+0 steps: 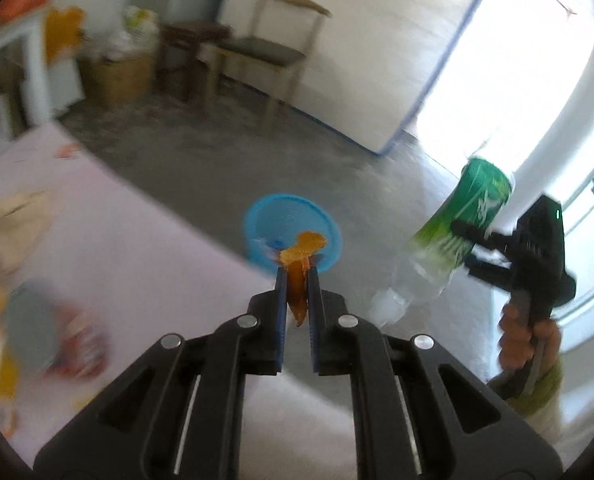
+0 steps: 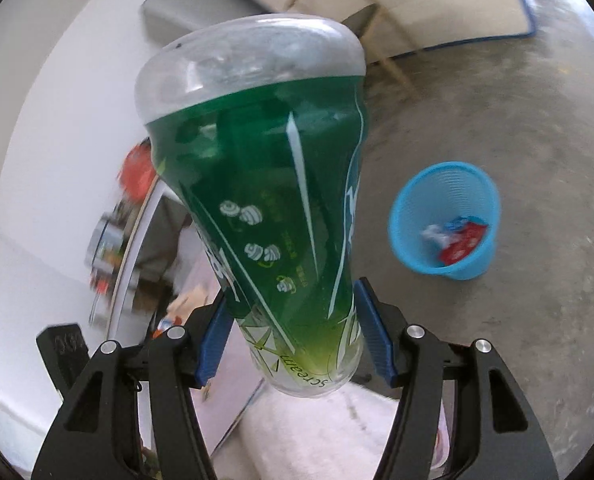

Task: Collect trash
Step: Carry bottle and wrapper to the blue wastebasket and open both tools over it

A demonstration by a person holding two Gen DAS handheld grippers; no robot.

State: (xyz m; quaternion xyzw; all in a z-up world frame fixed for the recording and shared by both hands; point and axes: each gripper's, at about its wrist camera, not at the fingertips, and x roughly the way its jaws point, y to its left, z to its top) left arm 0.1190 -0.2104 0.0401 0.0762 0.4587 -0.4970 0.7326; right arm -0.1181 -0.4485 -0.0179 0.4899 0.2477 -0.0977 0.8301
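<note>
Grey concrete floor is being crossed toward the round blue plastic bin [image 2: 445,220]. An orange peel scrap [image 1: 299,276] is being pinched by the nearly closed left gripper [image 1: 297,276], the bin just beyond its fingertips; a green-labelled clear plastic bottle [image 2: 273,208] is being clamped by the right gripper [image 2: 293,344]. Each should be released only above the rim.

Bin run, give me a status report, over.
Left gripper shut on orange peel. Right gripper shut on green bottle. Blue bin on floor, some wrappers inside. Nothing blocking it.
</note>
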